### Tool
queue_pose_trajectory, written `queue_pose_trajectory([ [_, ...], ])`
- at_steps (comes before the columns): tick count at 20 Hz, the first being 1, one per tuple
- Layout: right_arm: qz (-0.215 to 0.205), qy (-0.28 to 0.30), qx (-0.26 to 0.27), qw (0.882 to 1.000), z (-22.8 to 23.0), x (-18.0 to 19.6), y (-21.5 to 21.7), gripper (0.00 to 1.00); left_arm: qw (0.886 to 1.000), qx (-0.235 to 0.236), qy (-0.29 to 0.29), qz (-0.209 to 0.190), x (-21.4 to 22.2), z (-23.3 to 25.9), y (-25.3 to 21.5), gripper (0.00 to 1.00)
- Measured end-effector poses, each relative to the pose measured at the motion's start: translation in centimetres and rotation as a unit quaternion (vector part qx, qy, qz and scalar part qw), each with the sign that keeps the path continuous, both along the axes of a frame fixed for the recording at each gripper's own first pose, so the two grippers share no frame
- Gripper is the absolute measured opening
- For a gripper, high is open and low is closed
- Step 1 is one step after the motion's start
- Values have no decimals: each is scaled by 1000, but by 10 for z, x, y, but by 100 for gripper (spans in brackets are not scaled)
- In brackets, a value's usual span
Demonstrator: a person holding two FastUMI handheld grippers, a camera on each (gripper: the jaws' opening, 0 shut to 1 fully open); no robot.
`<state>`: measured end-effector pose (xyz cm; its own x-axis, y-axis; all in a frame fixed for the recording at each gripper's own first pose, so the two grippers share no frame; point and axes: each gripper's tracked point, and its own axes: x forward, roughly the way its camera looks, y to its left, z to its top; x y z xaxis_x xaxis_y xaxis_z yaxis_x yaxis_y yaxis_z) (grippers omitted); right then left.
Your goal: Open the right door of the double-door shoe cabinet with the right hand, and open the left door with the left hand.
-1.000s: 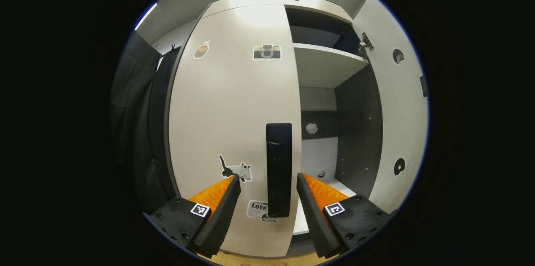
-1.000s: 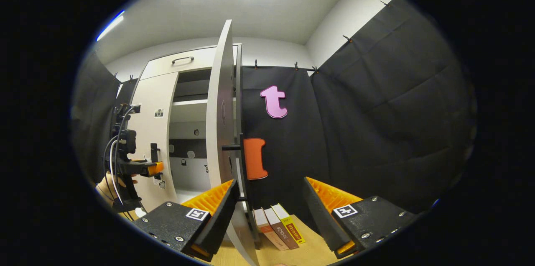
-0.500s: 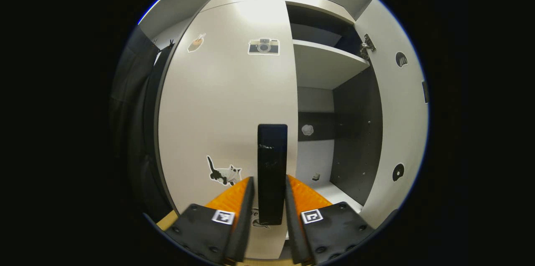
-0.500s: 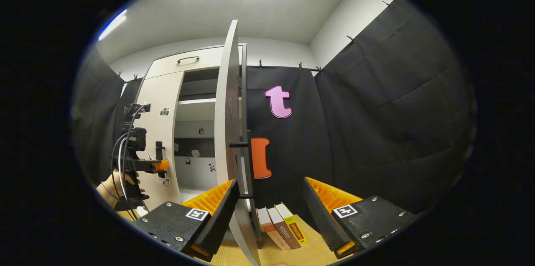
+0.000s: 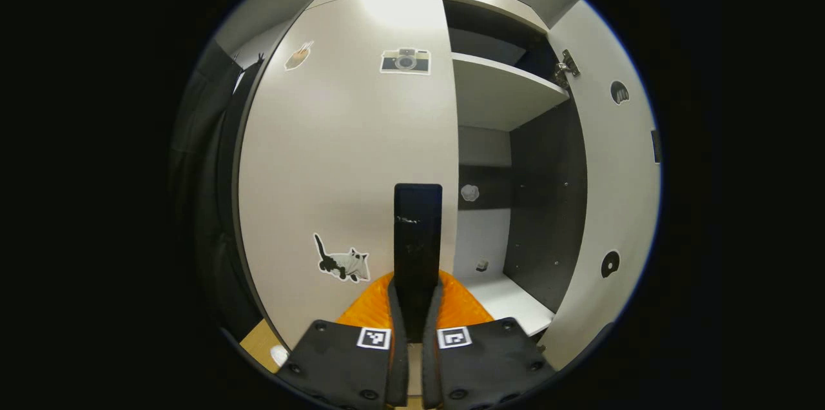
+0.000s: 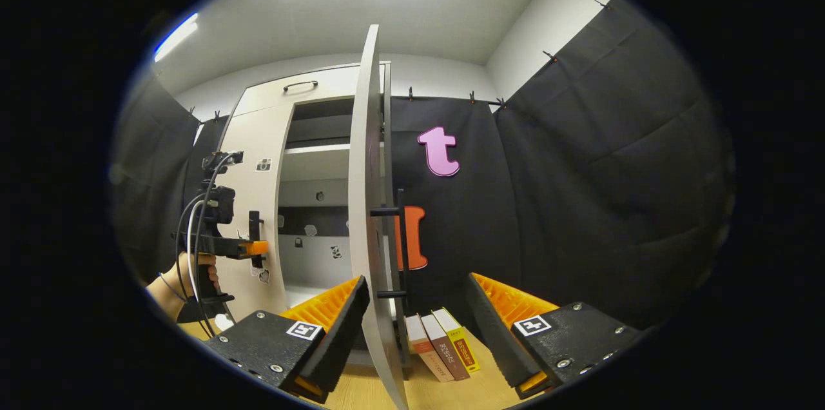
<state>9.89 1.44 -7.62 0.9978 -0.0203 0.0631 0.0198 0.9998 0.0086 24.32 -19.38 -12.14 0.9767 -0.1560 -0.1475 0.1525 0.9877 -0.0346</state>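
Fingers of the left hand-held gripper (image 5: 416, 332) pinch the black handle (image 5: 417, 236) of the left door (image 5: 348, 158), which looks shut. The right hand-held gripper (image 6: 416, 326) hangs spread beside the right door (image 6: 368, 204), already swung wide. Next step, likely: pull the handle outward along the hinge arc.

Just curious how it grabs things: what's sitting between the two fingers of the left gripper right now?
In the left gripper view, the left door's black handle stands upright between the left gripper's fingers, which have closed against its lower end.
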Motion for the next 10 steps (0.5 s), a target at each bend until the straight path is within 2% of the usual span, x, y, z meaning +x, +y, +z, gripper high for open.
queue_pose_trajectory([
  [1, 2, 2, -1, 1000, -1, 0, 2, 99, 1000, -3, 1, -6, -1, -2, 1, 10],
  [2, 4, 2, -2, 1000, 0, 0, 5, 99, 1000, -5, 4, -15, -4, -1, 1, 7],
  [3, 4, 2, -2, 1000, 1, -1, 7, 93, 1000, -6, 4, -21, -6, -1, 2, 7],
  [10, 8, 1, 6, 1000, 5, -21, 21, 93, 998, -18, 7, -58, -10, -3, 9, 7],
])
